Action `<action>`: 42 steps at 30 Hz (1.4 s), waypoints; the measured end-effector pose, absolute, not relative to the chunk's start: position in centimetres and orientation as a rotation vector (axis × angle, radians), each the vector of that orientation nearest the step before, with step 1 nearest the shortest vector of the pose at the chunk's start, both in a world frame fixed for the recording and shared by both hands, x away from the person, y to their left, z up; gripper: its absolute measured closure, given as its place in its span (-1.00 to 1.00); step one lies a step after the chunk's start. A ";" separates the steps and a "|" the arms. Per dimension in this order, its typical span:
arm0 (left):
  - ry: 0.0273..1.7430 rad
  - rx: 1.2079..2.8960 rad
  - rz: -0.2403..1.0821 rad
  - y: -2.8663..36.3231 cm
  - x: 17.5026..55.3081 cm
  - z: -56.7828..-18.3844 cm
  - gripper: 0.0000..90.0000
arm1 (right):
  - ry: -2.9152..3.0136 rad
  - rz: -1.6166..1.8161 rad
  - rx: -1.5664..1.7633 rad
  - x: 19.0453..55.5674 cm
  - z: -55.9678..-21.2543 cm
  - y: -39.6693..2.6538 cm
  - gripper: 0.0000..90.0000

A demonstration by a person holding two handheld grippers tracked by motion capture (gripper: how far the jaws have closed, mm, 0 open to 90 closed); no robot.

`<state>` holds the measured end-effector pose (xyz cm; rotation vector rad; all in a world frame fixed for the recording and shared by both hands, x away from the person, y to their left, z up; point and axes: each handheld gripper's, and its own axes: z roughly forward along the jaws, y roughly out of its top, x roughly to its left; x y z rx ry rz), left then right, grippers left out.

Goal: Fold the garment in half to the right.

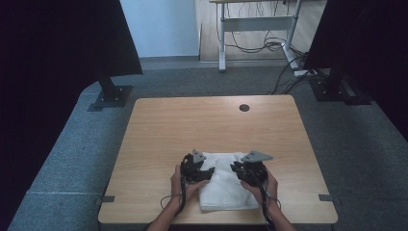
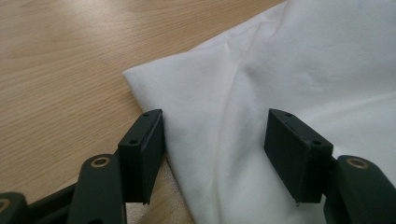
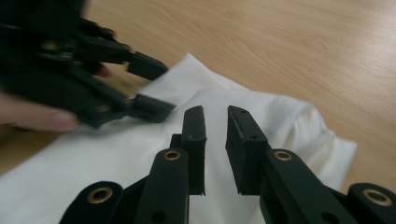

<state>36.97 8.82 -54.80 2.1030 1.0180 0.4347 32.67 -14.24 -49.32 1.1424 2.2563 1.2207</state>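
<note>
In the high view, a folded white cloth lies on the wooden tabletop near its front edge, a little right of the middle. The person's two hands come in from the bottom, one on each side of the cloth. The left gripper reaches over the cloth's left edge, and the right gripper sits over its upper right part (each carries a grey three-cornered plate on top). A small round hole is set in the far part of the tabletop.

In the left gripper view, the left gripper stands released, its two black jaws well apart. The cloth's edge and one corner run between them; one jaw sits just beside the cloth's edge over bare wood, the other over the cloth, and neither presses on it.

In the right gripper view, the right gripper is released, with a narrow gap between its jaws and nothing in that gap. The cloth lies below and beyond the jaw tips. The left gripper shows farther off at the upper left, its jaws at the cloth's far corner, with a fingertip of the person's hand beside it.
</note>
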 end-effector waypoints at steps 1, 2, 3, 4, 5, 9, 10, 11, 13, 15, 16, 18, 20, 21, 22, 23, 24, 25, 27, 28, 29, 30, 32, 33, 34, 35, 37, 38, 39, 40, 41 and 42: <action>1.019 2.101 0.433 8.8 37.0 -54.8 -0.17 | 2.271 1.168 1.139 33.6 -49.6 -13.7 0.68; 1.017 2.103 0.431 8.9 37.0 -54.8 -0.17 | 2.280 1.118 1.151 34.5 -50.1 -13.4 0.67; 1.019 2.100 0.425 8.9 37.0 -54.9 -0.17 | 2.294 1.097 1.186 35.3 -50.7 -13.5 0.67; 1.017 2.100 0.421 9.0 37.1 -54.9 -0.17 | 2.299 1.082 1.217 35.8 -51.4 -13.9 0.68; 1.019 2.095 0.414 9.1 37.1 -54.9 -0.17 | 2.294 1.060 1.241 36.1 -52.0 -14.4 0.68; 1.020 2.089 0.405 9.0 37.2 -54.9 -0.17 | 2.275 1.123 1.335 35.7 -54.1 -16.7 0.70; 1.021 2.091 0.411 8.9 37.1 -54.9 -0.17 | 2.268 1.143 1.335 35.5 -54.3 -16.9 0.69; 1.016 2.096 0.425 8.8 37.0 -54.9 -0.17 | 2.268 1.146 1.326 35.3 -54.3 -17.0 0.67; 1.006 2.089 0.463 8.7 36.7 -54.5 -0.21 | 2.277 1.143 1.300 34.9 -54.2 -16.9 0.53; 0.993 2.050 0.505 9.0 36.3 -53.6 -0.21 | 2.270 1.152 1.266 34.5 -53.8 -16.9 0.43; 0.984 2.027 0.523 9.3 36.0 -52.9 -0.21 | 2.264 1.160 1.247 34.0 -53.6 -17.0 0.38; 0.955 1.985 0.520 10.0 35.3 -51.5 -0.22 | 2.237 1.185 1.213 32.9 -53.2 -17.1 0.25; 0.896 1.987 0.467 10.1 34.2 -50.6 -0.23 | 2.235 1.194 1.139 31.4 -52.9 -17.1 0.19; 0.864 2.002 0.442 10.0 33.6 -50.5 -0.24 | 2.249 1.195 1.101 30.7 -52.9 -17.0 0.13; 0.831 2.026 0.420 9.7 32.9 -50.5 -0.24 | 2.260 1.187 1.076 30.1 -52.9 -16.8 0.07; 0.805 2.055 0.394 9.3 32.2 -50.7 -0.24 | 2.279 1.185 1.051 29.4 -53.0 -16.6 0.06; 0.785 2.090 0.369 8.8 31.7 -51.1 -0.24 | 2.302 1.179 1.026 29.0 -53.1 -16.3 0.03; 0.768 2.126 0.352 8.4 31.3 -51.6 -0.25 | 2.318 1.153 1.008 28.6 -53.3 -16.0 -0.01; 0.750 2.191 0.343 7.7 31.1 -52.4 -0.24 | 2.338 1.112 0.995 28.3 -53.8 -15.5 -0.03; 0.752 2.212 0.347 7.4 31.3 -52.8 -0.25 | 2.348 1.101 0.997 28.4 -54.0 -15.3 -0.05; 0.761 2.226 0.349 7.3 31.5 -53.1 -0.25 | 2.357 1.084 1.007 28.5 -54.3 -15.2 -0.05; 0.770 2.231 0.350 7.3 31.9 -53.4 -0.25 | 2.367 1.070 1.021 28.8 -54.6 -15.2 -0.07; 0.782 2.241 0.355 7.4 32.6 -53.7 -0.25 | 2.392 1.064 1.045 29.4 -55.2 -15.0 -0.11; 0.789 2.243 0.364 7.5 33.0 -53.8 -0.26 | 2.391 1.083 1.070 29.7 -55.3 -15.1 -0.11; 0.794 2.248 0.375 7.6 33.6 -54.0 -0.26 | 2.391 1.085 1.075 30.0 -55.3 -15.0 -0.11; 0.802 2.249 0.384 7.7 34.1 -54.1 -0.28 | 2.392 1.078 1.075 30.3 -55.2 -14.9 -0.11; 0.829 2.232 0.401 7.9 35.4 -54.3 -0.31 | 2.388 1.074 1.081 31.3 -55.2 -14.5 -0.11; 0.841 2.222 0.407 8.0 36.1 -54.3 -0.31 | 2.380 1.074 1.089 31.9 -55.2 -14.2 -0.11; 0.851 2.216 0.416 8.1 36.8 -54.3 -0.31 | 2.372 1.074 1.101 32.5 -55.2 -14.0 -0.11; 0.860 2.207 0.424 8.2 37.6 -54.4 -0.32 | 2.362 1.076 1.110 33.2 -55.3 -13.8 -0.11; 0.868 2.200 0.429 8.3 38.3 -54.4 -0.32 | 2.352 1.076 1.119 33.9 -55.3 -13.5 -0.11; 0.876 2.191 0.431 8.5 39.1 -54.5 -0.32 | 2.341 1.077 1.129 34.7 -55.3 -13.3 -0.11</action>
